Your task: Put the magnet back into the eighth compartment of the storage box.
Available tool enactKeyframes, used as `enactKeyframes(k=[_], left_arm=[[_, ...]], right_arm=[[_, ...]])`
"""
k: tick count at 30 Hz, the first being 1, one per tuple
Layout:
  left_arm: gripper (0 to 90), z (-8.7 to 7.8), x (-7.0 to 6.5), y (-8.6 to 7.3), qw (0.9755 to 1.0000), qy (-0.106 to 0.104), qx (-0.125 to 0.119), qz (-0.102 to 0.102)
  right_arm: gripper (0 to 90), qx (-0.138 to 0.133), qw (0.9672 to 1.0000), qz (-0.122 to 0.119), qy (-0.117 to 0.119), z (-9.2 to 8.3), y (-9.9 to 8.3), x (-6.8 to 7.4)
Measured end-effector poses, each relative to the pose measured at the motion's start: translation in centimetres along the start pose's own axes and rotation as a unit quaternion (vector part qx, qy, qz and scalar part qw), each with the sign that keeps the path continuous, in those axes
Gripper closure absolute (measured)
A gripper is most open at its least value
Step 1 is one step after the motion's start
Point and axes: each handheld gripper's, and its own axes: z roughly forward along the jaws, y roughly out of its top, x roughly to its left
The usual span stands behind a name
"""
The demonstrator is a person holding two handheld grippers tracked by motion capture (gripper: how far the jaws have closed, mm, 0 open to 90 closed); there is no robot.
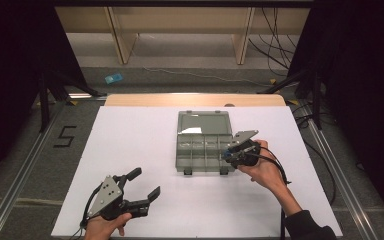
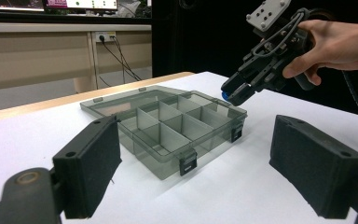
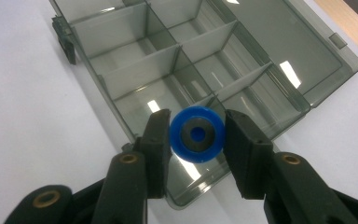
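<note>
— How much room is there around that box?

— Plenty. The grey organizer box (image 1: pixel 203 141) sits toward the far middle of the white table (image 1: pixel 130 145), lid flat open behind it, bare board to the left and in front. Its long side runs left to right, latches facing the person.

— And the right gripper (image 1: pixel 231 150)?

— At the box's right edge, over the near right compartment. From above you barely see what it carries; in the right gripper view its jaws are pinched on a small blue wheel (image 3: pixel 196 134), round face with a dark hub toward the camera, hole pointing along the jaws. In the left gripper view just a blue speck shows at the tips (image 2: pixel 224 95).

— The left gripper (image 1: pixel 145 183)?

— Near the front left of the table, well apart from the box, jaws spread wide, nothing between them, aimed toward the box.
</note>
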Motion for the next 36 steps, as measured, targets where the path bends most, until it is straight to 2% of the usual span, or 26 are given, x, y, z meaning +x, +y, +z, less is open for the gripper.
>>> enactKeyframes(k=[1, 2, 4, 9, 14, 19, 22, 23, 24, 26, 27, 30, 32, 33, 36], left_arm=[[15.8, 0.0, 0.0, 0.0, 1.0000, 0.000, 0.000, 0.000], [15.8, 0.0, 0.0, 0.0, 1.0000, 0.000, 0.000, 0.000], [15.8, 0.0, 0.0, 0.0, 1.0000, 0.000, 0.000, 0.000], [15.9, 0.0, 0.0, 0.0, 1.0000, 0.000, 0.000, 0.000], [15.8, 0.0, 0.0, 0.0, 1.0000, 0.000, 0.000, 0.000], [15.8, 0.0, 0.1, 0.0, 1.0000, 0.000, -0.001, 0.003], [15.8, 0.0, 0.1, 0.0, 1.0000, 0.000, -0.001, 0.003], [15.9, 0.0, 0.0, 0.1, 1.0000, -0.001, -0.002, 0.002], [15.9, 0.0, 0.0, 0.1, 1.0000, -0.001, -0.002, 0.002], [15.9, -0.1, 0.0, 0.1, 1.0000, 0.000, -0.003, -0.002], [15.8, -0.1, 0.0, 0.1, 1.0000, -0.001, -0.003, -0.001], [15.8, -0.1, 0.0, 0.1, 1.0000, -0.001, -0.003, 0.001], [15.8, -0.1, 0.0, 0.1, 1.0000, -0.001, -0.003, 0.000], [15.8, -0.1, 0.0, 0.1, 1.0000, -0.001, -0.003, 0.001], [15.9, -0.1, 0.0, 0.1, 1.0000, 0.000, -0.003, -0.002]], right_arm=[[62.7, -0.001, 1.0000, -0.003, -0.002, 0.1, 0.0, -0.1], [62.7, 0.005, 0.9999, -0.002, 0.009, 0.1, 0.0, -0.2], [62.7, 0.002, 1.0000, -0.002, -0.001, 0.4, 0.0, -0.2], [62.7, 0.011, 0.9999, 0.003, 0.002, 0.8, 0.0, -0.2], [61.7, 0.010, 0.9999, -0.007, 0.004, 1.3, 0.0, -0.4], [56.8, 0.017, 0.9998, 0.010, -0.002, 1.2, 0.0, -0.3], [52.3, 0.007, 0.9999, 0.012, -0.001, 0.9, 0.2, -0.4], [51.2, 0.011, 0.9998, 0.018, 0.003, 0.8, 0.2, -0.3], [50.0, 0.000, 0.9999, 0.014, 0.001, 0.9, 0.2, -0.3], [48.4, 0.001, 0.9998, 0.022, -0.001, 0.6, 0.2, -0.1], [48.1, -0.006, 0.9999, 0.016, -0.003, 0.6, 0.3, -0.1], [45.9, -0.009, 0.9997, 0.022, -0.003, 0.3, 0.4, 0.2], [44.8, -0.008, 0.9998, 0.018, 0.007, 0.2, 0.5, 0.2], [44.2, -0.017, 0.9997, 0.019, 0.004, 0.2, 0.5, 0.3], [42.4, -0.018, 0.9995, 0.026, 0.005, 0.0, 0.5, 0.4]])
